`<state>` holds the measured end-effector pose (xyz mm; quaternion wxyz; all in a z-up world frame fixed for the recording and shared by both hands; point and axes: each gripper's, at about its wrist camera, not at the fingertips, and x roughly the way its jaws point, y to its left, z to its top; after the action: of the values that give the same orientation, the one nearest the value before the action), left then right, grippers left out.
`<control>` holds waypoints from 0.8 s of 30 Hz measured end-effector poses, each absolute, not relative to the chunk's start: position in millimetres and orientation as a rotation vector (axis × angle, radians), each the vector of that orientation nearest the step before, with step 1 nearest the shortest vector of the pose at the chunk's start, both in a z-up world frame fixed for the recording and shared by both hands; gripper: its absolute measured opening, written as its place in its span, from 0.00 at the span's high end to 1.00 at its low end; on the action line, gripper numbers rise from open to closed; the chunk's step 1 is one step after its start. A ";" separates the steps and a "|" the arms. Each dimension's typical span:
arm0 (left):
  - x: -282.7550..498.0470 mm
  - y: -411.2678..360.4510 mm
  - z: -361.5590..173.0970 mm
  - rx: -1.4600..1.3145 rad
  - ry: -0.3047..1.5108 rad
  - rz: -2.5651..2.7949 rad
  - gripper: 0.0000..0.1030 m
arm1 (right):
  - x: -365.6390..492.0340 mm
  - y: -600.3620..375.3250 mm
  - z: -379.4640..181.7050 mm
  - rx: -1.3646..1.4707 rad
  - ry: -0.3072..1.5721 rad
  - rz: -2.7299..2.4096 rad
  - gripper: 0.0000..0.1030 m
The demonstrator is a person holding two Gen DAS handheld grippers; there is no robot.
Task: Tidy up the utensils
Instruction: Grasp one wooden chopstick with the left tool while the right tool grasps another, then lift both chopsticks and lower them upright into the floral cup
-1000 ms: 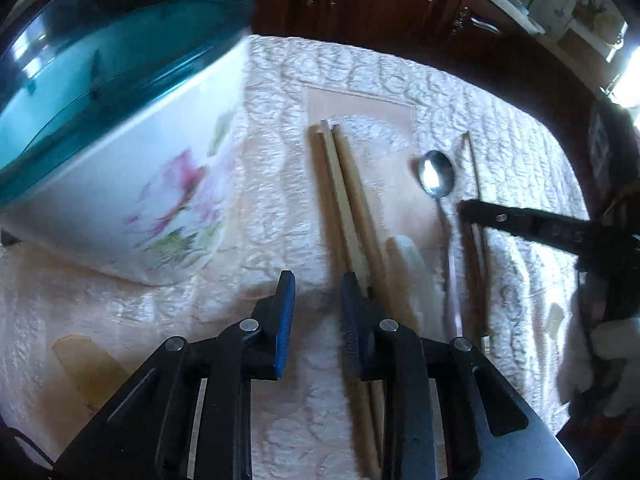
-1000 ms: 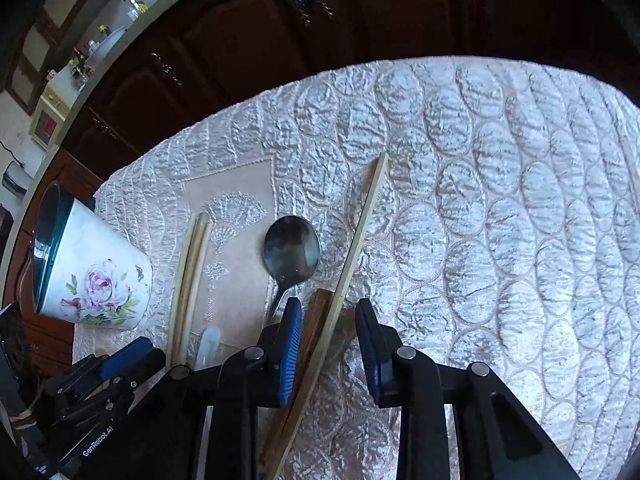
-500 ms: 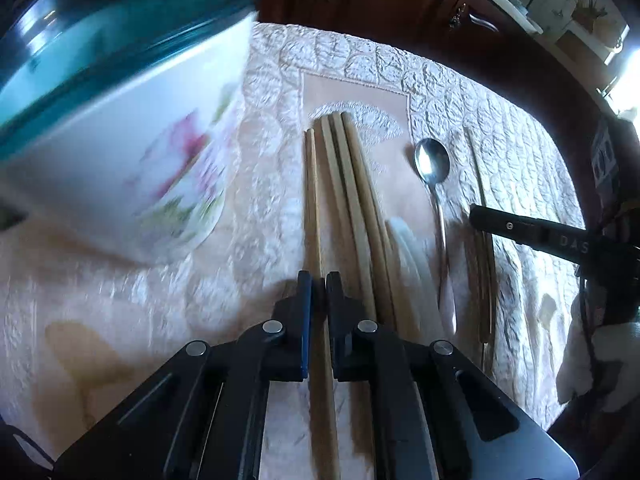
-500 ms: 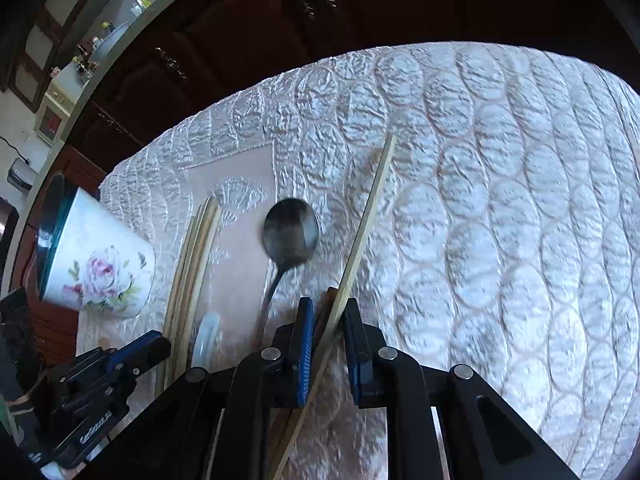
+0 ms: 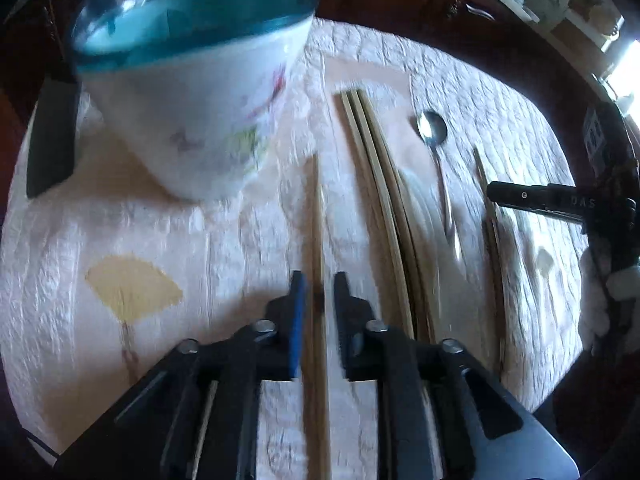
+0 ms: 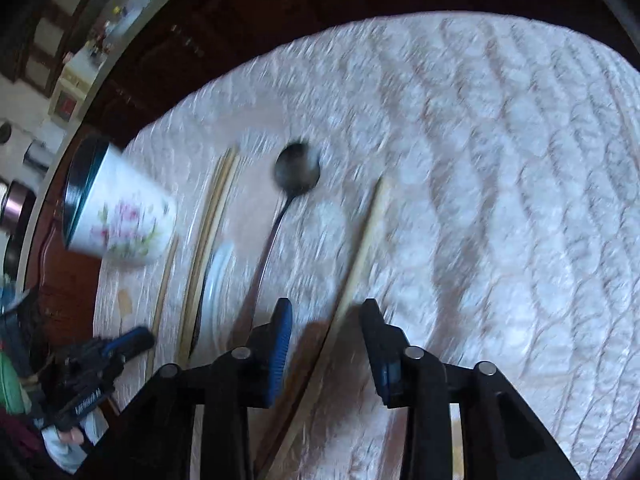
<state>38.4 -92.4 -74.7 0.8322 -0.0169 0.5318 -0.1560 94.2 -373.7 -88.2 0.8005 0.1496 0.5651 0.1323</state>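
Note:
My left gripper [image 5: 319, 280] is open, its jaws astride a single wooden chopstick [image 5: 318, 216] that lies on the quilted cloth. To its right lie a bundle of chopsticks [image 5: 380, 184], a white ceramic spoon [image 5: 420, 208], a metal spoon [image 5: 433, 130] and another chopstick [image 5: 490, 204]. My right gripper [image 6: 326, 312] is open over that chopstick [image 6: 362, 240], which lies on the cloth. The metal spoon [image 6: 297, 170], white spoon [image 6: 216, 276] and chopstick bundle [image 6: 212, 216] lie to its left.
A white flowered cup with a teal rim [image 5: 196, 92] stands at the back left, also in the right wrist view [image 6: 120, 216]. A dark flat object [image 5: 52, 136] lies at the far left. Dark wooden cabinets stand behind the table. The frames are blurred by motion.
Both grippers were shut on a chopstick half a second ago and are open now, with the chopsticks on the cloth. The left one lies apart from the bundle, nearer the cup.

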 end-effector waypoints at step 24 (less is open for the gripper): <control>40.6 -47.6 -5.1 -0.175 1.004 -0.408 0.96 | 119.1 -358.7 2.3 0.266 0.935 0.372 0.95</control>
<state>40.6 -47.6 -5.1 0.8531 -0.0831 0.4773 -0.1939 119.1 -358.7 2.3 0.8678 0.1270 0.4465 0.1775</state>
